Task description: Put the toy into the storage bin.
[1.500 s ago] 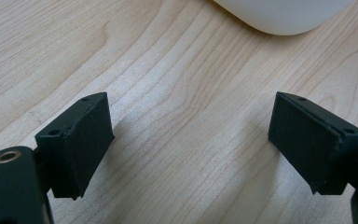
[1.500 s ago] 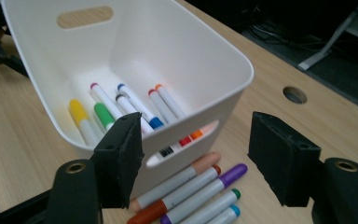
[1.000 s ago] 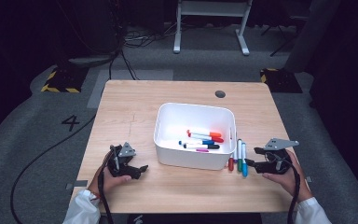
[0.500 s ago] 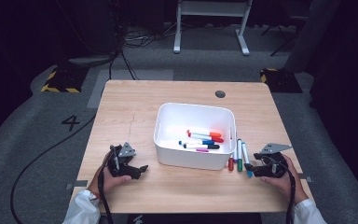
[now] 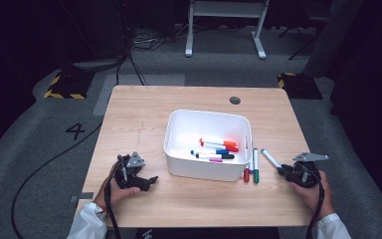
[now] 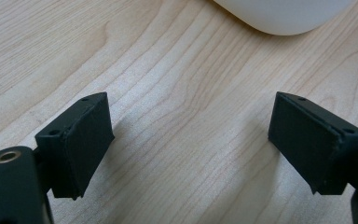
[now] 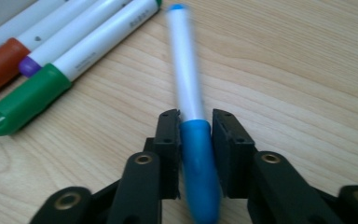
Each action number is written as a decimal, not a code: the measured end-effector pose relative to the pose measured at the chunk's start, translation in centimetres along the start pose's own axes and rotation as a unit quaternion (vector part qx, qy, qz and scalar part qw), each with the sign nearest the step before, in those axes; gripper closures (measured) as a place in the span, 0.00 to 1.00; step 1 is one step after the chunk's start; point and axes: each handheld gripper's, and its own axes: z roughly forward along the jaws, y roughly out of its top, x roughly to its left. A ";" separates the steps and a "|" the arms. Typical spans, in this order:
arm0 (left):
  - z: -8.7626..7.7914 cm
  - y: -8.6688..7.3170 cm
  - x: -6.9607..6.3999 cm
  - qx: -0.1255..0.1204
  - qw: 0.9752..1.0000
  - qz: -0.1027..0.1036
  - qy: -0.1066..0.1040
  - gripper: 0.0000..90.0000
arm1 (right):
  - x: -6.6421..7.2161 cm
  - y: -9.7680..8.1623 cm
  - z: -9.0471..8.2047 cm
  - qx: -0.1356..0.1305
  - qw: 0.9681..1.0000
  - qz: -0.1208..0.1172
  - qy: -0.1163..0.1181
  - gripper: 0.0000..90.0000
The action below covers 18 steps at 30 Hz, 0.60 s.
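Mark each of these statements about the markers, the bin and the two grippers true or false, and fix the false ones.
1. The right gripper is clamped on the blue-capped marker. True; its jaws have just been closing, and the marker sits between them.
2. The left gripper holds a marker. False: its jaws stand open over bare table.
3. The white bin has markers inside. True.
4. The green-capped marker lies inside the bin. False: it lies on the table beside the bin.
5. The red-capped marker outside the bin lies on the table next to the green-capped one. True.
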 end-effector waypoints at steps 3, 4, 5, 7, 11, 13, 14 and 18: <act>0.0 0.0 0.0 0.000 1.000 0.000 0.000 0.15 | -0.5 -0.1 -0.1 -0.002 1.000 0.003 -0.005 0.82; 0.0 0.0 0.0 0.000 1.000 0.000 0.000 0.15 | -0.6 -0.1 -0.1 -0.003 1.000 0.003 -0.005 0.82; 0.0 0.0 0.0 0.000 1.000 0.000 0.000 0.15 | -0.7 -0.1 -0.1 -0.003 1.000 0.002 -0.003 0.82; 0.0 0.0 0.0 0.001 1.000 0.000 -0.001 0.15 | -0.9 -0.1 0.0 -0.007 1.000 0.003 -0.001 0.82; 0.0 0.0 0.0 0.000 1.000 0.000 -0.001 0.15 | -1.1 0.2 -0.4 -0.021 1.000 0.010 0.007 0.82; 0.0 0.0 0.0 0.000 1.000 0.000 0.000 0.15 | -1.2 0.5 -0.9 -0.033 0.999 0.011 0.009 0.82; 0.0 0.0 0.0 0.000 1.000 0.000 0.000 0.15 | -1.2 0.7 -1.2 -0.040 0.999 0.011 0.009 0.82; 0.0 0.0 0.0 0.001 1.000 0.000 -0.001 0.15 | -1.1 1.9 -2.8 -0.073 0.997 0.008 0.014 0.82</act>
